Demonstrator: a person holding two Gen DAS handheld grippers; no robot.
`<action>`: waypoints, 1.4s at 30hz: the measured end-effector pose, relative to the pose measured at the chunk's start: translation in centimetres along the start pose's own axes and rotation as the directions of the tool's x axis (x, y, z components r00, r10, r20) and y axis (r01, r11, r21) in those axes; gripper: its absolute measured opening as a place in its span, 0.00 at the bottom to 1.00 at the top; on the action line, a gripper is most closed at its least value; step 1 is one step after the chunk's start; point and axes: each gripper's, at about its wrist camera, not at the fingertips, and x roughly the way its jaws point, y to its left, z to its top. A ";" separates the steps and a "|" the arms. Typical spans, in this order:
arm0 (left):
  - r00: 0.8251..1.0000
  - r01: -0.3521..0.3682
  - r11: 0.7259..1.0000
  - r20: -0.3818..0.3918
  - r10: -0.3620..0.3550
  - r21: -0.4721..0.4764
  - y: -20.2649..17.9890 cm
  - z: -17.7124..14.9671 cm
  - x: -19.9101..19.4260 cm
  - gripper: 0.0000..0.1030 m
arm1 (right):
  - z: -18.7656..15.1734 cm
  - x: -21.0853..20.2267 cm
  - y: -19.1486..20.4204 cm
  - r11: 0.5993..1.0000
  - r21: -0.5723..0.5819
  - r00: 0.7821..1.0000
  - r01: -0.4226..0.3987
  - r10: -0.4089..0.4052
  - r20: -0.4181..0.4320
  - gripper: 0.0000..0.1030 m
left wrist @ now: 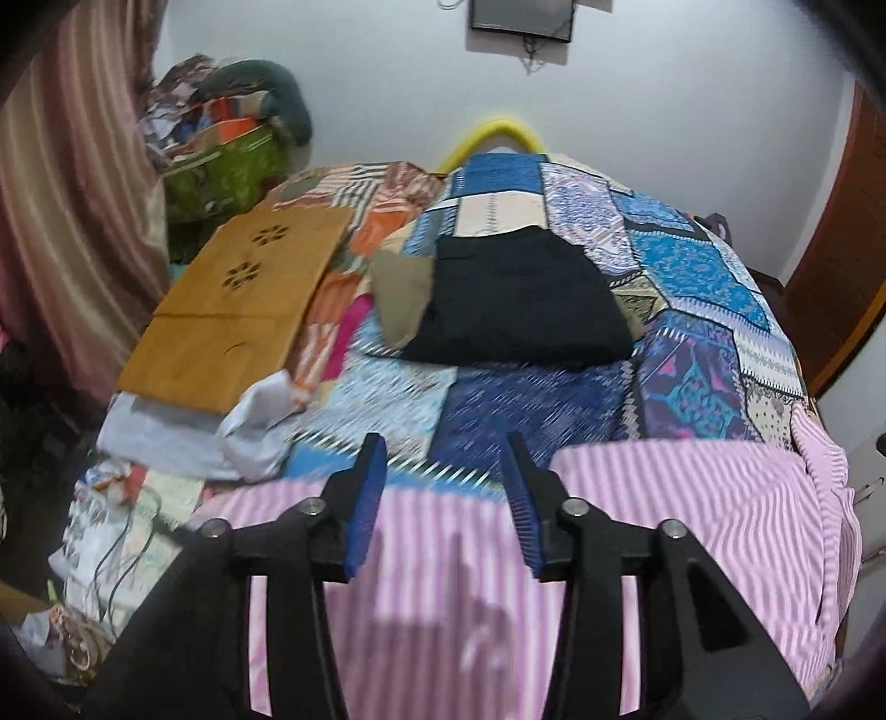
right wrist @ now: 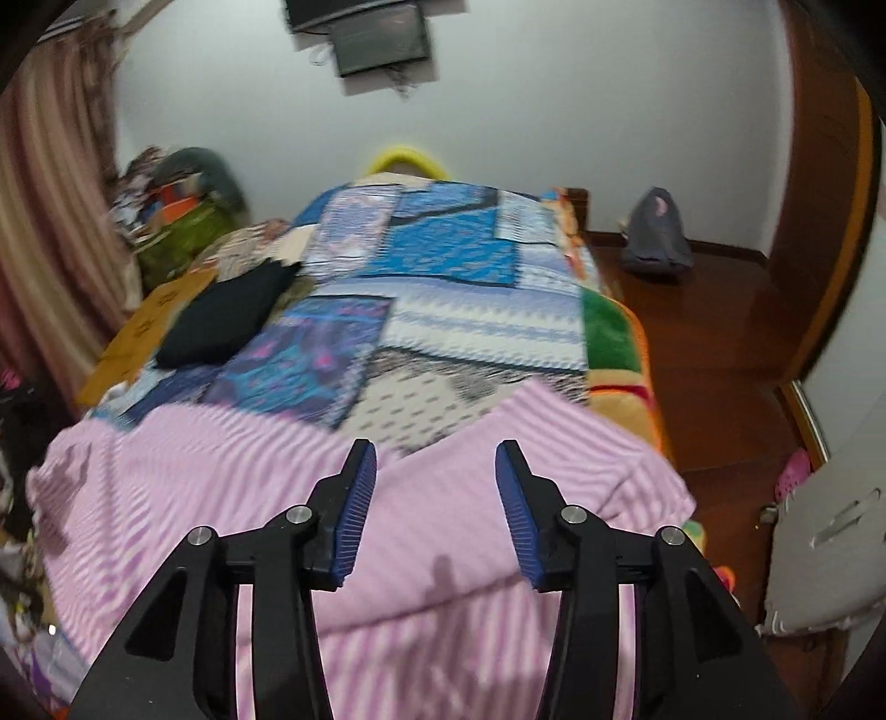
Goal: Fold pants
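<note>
- The bed (left wrist: 692, 288) fills both views, spread with a patchwork quilt (right wrist: 443, 288) in blues; a pale wall (left wrist: 387, 83) with a dark screen (right wrist: 376, 33) stands beyond, a striped curtain (left wrist: 72, 194) hangs at the left and a wooden floor (right wrist: 692, 332) runs along the right.
- The pink striped pants (left wrist: 664, 498) lie across the near end of the bed, directly under and ahead of both tools. Their long axis seems to run side to side across the bed, though the ends are cut off from view.
- A wooden board (left wrist: 232, 299) rests at the left edge of the bed, apart from the pants.
- A black folded garment (left wrist: 520, 299) sits farther up the quilt, well apart from the pants, probably already done.
- The left tool (left wrist: 443, 459) is released, its blue pads spread with nothing between them, over the near edge of the quilt.
- The right tool (right wrist: 437, 471) is likewise released and empty, above the pants' right part.
- By my judgement each hand is about equally near the cloth, left to its left side, right to its right.
</note>
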 end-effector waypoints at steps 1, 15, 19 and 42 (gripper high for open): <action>1.000 0.002 1.000 -0.001 -0.002 0.007 -0.6 0.4 0.6 0.48 | 0.4 0.9 -0.6 1.000 0.005 1.000 0.013 -0.013 -0.006 0.42; 0.991 0.014 0.998 -0.134 -0.006 0.057 -5.9 2.0 10.7 0.59 | 3.1 15.6 -5.9 0.997 0.002 0.977 0.072 -0.070 -0.200 0.48; 0.986 0.014 0.997 -0.166 -0.001 0.078 -6.6 1.4 12.2 0.59 | 2.4 18.2 -6.5 0.999 -0.008 0.963 0.045 -0.045 -0.264 0.48; 0.957 0.262 0.930 -0.192 -0.217 0.256 -22.4 -1.9 4.0 0.61 | 1.5 0.5 -8.1 0.999 0.020 1.000 0.030 -0.030 -0.002 0.08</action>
